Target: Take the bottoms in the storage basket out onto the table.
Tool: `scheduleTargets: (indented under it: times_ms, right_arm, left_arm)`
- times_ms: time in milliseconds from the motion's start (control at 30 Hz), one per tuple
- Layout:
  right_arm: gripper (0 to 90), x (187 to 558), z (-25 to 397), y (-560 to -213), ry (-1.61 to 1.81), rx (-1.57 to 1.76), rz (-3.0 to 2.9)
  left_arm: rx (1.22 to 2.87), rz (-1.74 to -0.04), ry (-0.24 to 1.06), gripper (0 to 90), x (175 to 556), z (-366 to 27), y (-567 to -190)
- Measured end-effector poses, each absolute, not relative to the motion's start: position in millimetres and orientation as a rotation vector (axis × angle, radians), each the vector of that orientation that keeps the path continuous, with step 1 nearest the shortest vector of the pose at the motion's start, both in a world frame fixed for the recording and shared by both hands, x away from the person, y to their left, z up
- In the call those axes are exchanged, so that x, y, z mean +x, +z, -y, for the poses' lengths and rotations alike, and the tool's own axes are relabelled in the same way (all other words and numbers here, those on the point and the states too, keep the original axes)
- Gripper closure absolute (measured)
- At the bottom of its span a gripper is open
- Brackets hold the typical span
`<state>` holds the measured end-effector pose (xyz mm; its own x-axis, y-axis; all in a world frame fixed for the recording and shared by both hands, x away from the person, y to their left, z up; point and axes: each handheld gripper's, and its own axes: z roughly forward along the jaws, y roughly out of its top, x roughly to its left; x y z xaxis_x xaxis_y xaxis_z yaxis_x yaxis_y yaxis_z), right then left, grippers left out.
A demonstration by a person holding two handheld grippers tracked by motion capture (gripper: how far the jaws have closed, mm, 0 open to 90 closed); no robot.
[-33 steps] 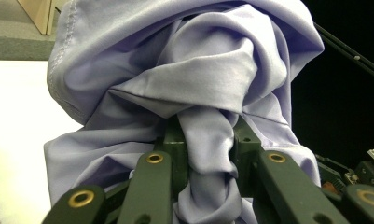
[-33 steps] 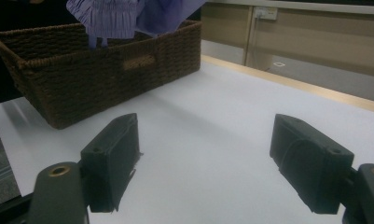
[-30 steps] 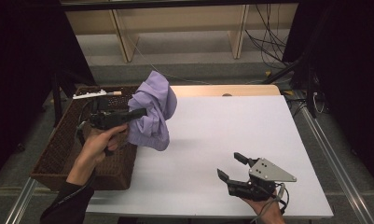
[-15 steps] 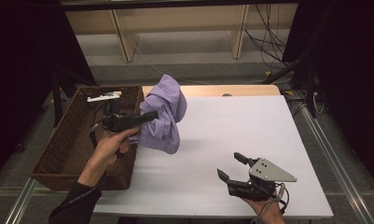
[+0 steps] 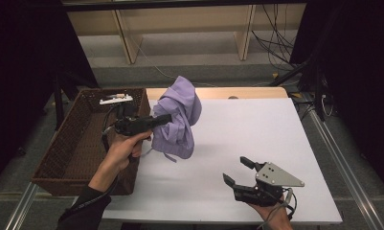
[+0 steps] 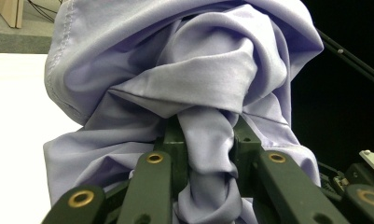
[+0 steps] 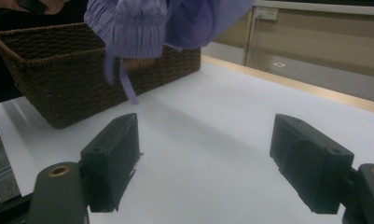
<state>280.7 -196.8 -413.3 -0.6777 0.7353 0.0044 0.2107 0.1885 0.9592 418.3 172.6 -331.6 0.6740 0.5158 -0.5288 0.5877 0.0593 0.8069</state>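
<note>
— High view, from the left: what's there?
— I see the wicker basket (image 5: 79,148), then my left gripper (image 5: 163,118), jaws clamped on the lilac cloth (image 5: 177,117), which hangs above the counter (image 5: 256,134) beside the basket.
— And right?
— My right gripper (image 5: 240,170) rests low, jaws wide, holding nothing.

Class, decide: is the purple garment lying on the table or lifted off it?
Lifted: the purple garment hangs bunched from the left gripper, its drawstring dangling above the table.
</note>
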Motion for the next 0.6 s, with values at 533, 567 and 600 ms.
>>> scheduleTargets:
  times_ms: [533, 567, 600]
  right_arm:
    - [24.8, 281, 196, -414, 1.506, 0.884, -2.008]
    - [24.8, 281, 196, -414, 1.506, 0.884, -2.008]
    - [24.8, 281, 196, -414, 1.506, 0.883, -2.009]
  left_arm:
    - [1.587, -0.959, -0.071, 73.0, 421, -158, -346]
    - [1.586, -0.961, -0.073, 73.1, 421, -157, -347]
    - [1.588, -0.964, -0.073, 73.0, 421, -156, -348]
